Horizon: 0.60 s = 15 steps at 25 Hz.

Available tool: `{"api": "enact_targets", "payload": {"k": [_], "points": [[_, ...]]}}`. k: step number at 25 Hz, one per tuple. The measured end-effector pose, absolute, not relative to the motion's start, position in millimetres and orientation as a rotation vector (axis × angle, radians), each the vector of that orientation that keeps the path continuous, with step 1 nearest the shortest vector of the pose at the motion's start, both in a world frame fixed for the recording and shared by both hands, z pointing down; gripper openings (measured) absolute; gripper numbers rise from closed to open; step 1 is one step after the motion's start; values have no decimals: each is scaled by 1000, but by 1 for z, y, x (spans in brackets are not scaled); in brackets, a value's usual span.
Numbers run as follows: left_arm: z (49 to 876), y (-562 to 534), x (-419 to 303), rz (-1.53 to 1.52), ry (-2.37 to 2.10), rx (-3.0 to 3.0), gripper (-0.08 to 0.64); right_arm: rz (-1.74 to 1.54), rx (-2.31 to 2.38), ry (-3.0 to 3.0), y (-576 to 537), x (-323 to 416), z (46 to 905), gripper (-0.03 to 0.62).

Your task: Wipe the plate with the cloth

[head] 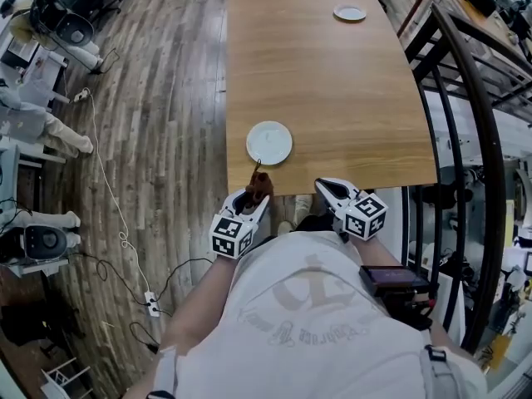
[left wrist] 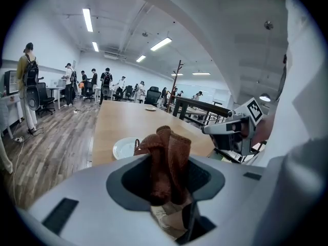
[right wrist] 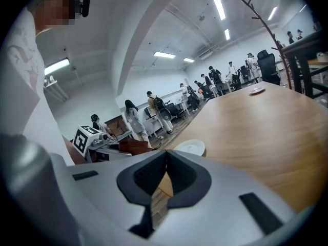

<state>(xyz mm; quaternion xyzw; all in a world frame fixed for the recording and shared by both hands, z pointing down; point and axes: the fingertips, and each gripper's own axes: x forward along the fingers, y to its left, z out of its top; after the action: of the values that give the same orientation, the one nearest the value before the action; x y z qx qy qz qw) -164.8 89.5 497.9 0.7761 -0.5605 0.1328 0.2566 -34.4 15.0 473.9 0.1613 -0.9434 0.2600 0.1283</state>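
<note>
**At the near edge of the desk: cloth in the jaws, plate not yet touched**

At the near edge of the desk (head: 332,98), just short of the wood, the person holds both grippers close to the body. The left gripper (head: 256,191) has its jaws clamped on a bunched brown cloth (left wrist: 166,158), whose folds stand up above the jaw tips. The right gripper (right wrist: 165,160) hangs just off the same edge. Its jaws meet at the tips with nothing between them, so it carries nothing.

I judge this to be the approach step: the cloth is gripped, but it is not yet on the dish. The next move calls for carrying the left gripper forward over the edge and lowering it until the cloth lies flat on the plate's face, then rubbing in circles. The plate sits loose near the edge, so pressure could slide it. The right gripper could steady the rim, though that would mean parting its jaws first.

Just beyond the left gripper, a white plate (head: 269,143) rests on the desk near the near edge, toward the near-left corner. It looks empty, and I cannot make out any soil or crumbs on it.

At the far end, near the far-right corner, a second, smaller white plate (head: 349,12) sits well apart from the first. It also appears to hold nothing.
</note>
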Motion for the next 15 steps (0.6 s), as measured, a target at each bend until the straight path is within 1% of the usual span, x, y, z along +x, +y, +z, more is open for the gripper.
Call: {"api": "enact_targets", "payload": {"k": [10,15], "points": [[506,34,-195,404,-1557,2052,170,808,418,-2749,-40,-62,490,14],[500,13,-218,397,-1575,2035,170,802,384,-2753,-60,-87,482,14]]}}
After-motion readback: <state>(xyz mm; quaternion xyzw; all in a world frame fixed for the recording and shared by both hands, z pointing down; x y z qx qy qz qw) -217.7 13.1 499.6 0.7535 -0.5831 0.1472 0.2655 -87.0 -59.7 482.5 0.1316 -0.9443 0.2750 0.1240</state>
